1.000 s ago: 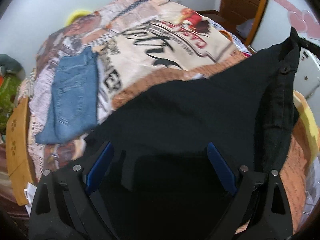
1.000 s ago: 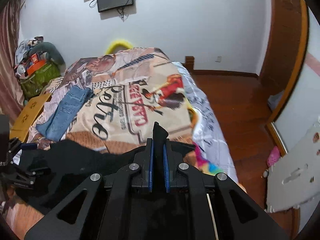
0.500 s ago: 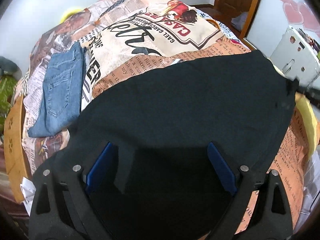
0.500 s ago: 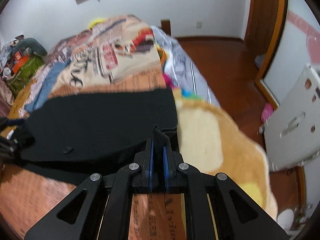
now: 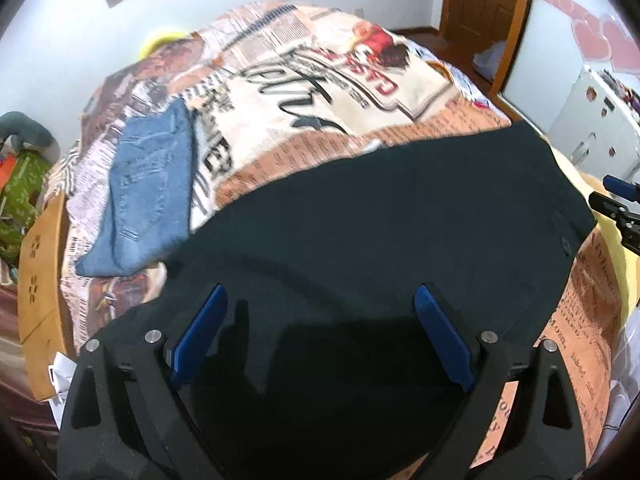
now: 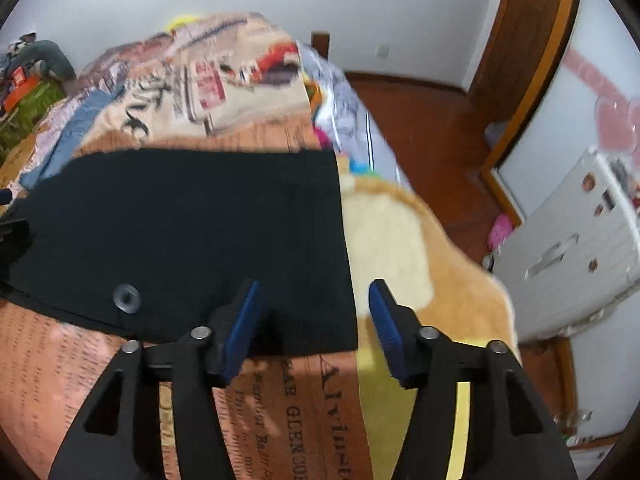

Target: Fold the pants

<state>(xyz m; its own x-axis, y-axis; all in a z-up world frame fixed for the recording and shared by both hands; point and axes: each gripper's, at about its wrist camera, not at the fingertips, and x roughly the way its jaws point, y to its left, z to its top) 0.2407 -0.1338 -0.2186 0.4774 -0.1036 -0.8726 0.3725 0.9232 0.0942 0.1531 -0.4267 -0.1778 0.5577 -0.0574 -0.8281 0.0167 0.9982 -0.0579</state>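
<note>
Black pants [image 5: 360, 220] lie spread flat across the near end of the bed, their button [image 6: 126, 298] showing near the front edge. My left gripper [image 5: 320, 294] hovers over the pants' left part, open wide, with only flat cloth beneath the blue pads. My right gripper [image 6: 315, 286] stands over the pants' [image 6: 200, 220] right front corner. Its jaws are opening, and the pads no longer press on the cloth edge below them. The right gripper's tip [image 5: 618, 200] also shows at the right edge of the left wrist view.
Folded blue jeans [image 5: 148, 184] lie at the bed's left on the printed bedspread [image 5: 320, 80]. A cream and tan plush cushion [image 6: 392, 232] lies beside the pants' right edge. A white cabinet [image 6: 580, 248] stands right of the bed, and a wooden board [image 5: 40, 280] stands left.
The right gripper came down with the pants' edge pinched, then opened and let it go. The raised right side of the pants dropped and now lies flat. The left gripper stayed open.
</note>
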